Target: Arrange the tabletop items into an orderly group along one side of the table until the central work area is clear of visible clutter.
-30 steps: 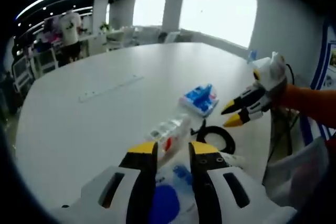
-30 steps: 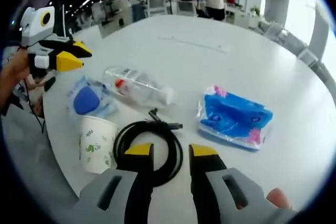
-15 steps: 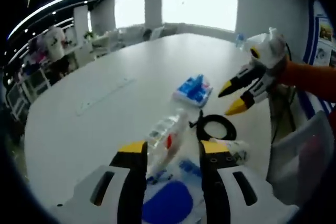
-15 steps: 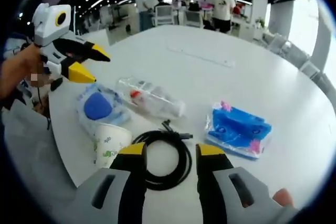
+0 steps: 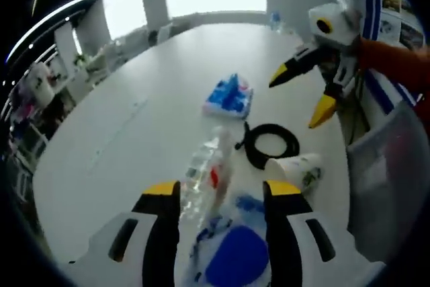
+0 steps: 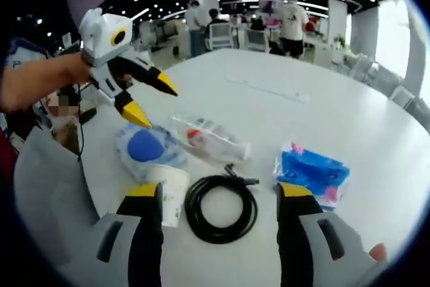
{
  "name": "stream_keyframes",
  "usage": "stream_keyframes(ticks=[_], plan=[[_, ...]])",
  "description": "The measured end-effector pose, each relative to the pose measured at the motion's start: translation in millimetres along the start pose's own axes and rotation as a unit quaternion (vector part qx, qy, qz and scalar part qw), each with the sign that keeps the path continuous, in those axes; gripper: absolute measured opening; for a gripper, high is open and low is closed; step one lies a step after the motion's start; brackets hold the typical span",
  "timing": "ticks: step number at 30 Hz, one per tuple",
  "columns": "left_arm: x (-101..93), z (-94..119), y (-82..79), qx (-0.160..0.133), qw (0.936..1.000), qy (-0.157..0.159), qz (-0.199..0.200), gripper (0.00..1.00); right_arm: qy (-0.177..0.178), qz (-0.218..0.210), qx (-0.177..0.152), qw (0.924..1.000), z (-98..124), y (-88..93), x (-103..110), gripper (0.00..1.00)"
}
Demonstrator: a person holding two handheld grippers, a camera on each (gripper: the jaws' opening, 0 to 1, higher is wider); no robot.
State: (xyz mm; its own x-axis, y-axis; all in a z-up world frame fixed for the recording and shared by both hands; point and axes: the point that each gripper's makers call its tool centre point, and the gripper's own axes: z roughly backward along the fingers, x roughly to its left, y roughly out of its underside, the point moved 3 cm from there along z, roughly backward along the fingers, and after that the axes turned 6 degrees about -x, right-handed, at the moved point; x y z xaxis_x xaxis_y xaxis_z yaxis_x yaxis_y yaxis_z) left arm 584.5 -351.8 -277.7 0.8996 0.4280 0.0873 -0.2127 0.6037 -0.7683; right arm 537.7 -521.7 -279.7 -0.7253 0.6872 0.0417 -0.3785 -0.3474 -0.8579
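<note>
My left gripper (image 6: pixel 144 99) hangs wide-jawed over the blue pouch (image 6: pixel 146 146); my right gripper (image 5: pixel 309 92), jaws also spread, hovers above the cable coil (image 6: pixel 221 207). The risk I see: the tipped paper cup (image 5: pixel 295 167) and clear bottle (image 6: pixel 211 140) could roll off the tabletop (image 6: pixel 349 119) edge if nudged. Count: one pouch, one bottle, one cup, one coil, one blue tissue pack (image 6: pixel 311 171), clustered near the edge.
</note>
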Motion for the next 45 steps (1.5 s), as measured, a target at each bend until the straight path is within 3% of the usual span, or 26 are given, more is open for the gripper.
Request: stream_keyframes(ticks=[16, 29, 45], plan=[[22.4, -40, 8.8, 0.059, 0.9957, 0.05, -0.05, 0.52, -0.036, -0.023, -0.049, 0.9979, 17, 4.8, 39, 0.91], [23.5, -79, 10.5, 0.095, 0.9876, 0.095, -0.081, 0.55, -0.025, -0.043, -0.065, 0.9966, 24, 9.0, 39, 0.9], [19.1, -105, 20.8, 0.12, 0.9824, 0.109, -0.094, 0.53, -0.025, -0.059, -0.07, 0.9955, 23, 14.2, 39, 0.9]])
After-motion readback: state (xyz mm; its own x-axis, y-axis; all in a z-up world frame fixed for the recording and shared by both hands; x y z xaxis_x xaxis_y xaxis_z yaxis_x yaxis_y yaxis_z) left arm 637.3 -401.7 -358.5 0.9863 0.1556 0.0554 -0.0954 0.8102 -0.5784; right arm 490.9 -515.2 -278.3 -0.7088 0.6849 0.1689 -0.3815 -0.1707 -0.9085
